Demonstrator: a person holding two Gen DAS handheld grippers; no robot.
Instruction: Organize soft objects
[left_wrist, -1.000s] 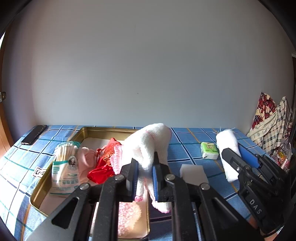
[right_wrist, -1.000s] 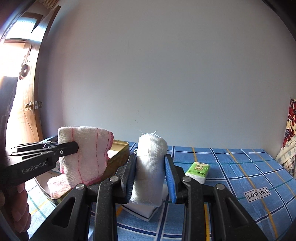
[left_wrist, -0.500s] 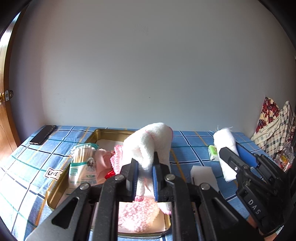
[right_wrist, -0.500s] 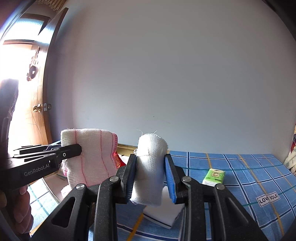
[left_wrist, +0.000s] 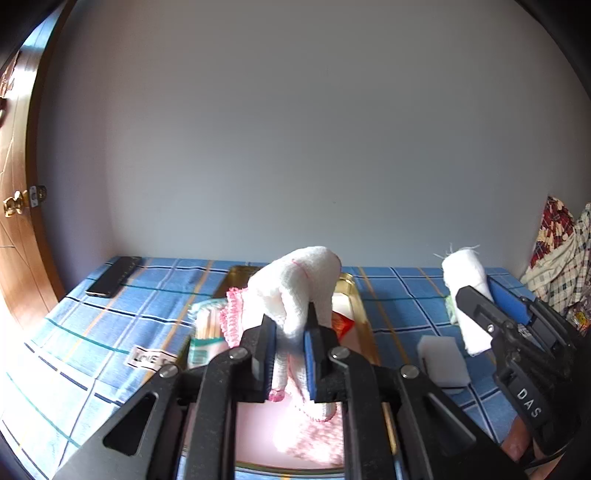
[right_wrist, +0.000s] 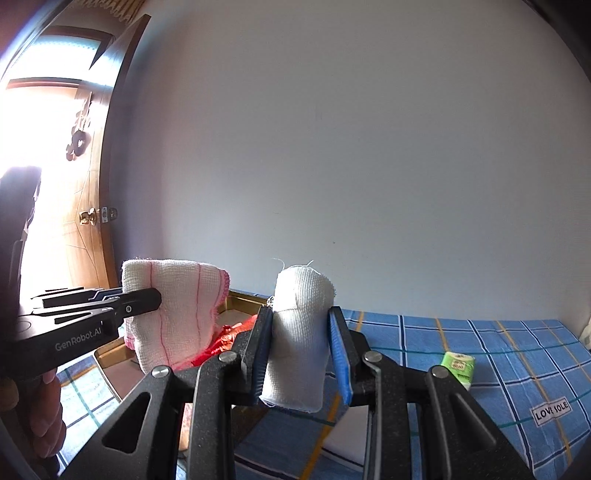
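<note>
My left gripper (left_wrist: 290, 349) is shut on a white cloth with pink trim (left_wrist: 295, 284) and holds it above the gold metal tray (left_wrist: 364, 314). The cloth's lower end hangs into the tray. My right gripper (right_wrist: 301, 354) is shut on a rolled white gauze cloth (right_wrist: 301, 325), held above the blue checked tablecloth, right of the tray (right_wrist: 240, 297). The left gripper and its pink-trimmed cloth (right_wrist: 173, 306) show at the left in the right wrist view. The right gripper with the gauze roll (left_wrist: 467, 284) shows at the right in the left wrist view.
The tray holds a pack of cotton swabs (left_wrist: 207, 332) and a red cloth (right_wrist: 229, 334). A white sponge block (left_wrist: 443, 360) and a green packet (right_wrist: 458, 367) lie on the tablecloth right of the tray. A dark phone (left_wrist: 112, 277) lies far left. Plaid clothes (left_wrist: 561, 251) hang at the right.
Both grippers have risen and swung left with their cloths; the tray now sits more directly beneath the left gripper. Both grips are unchanged.
</note>
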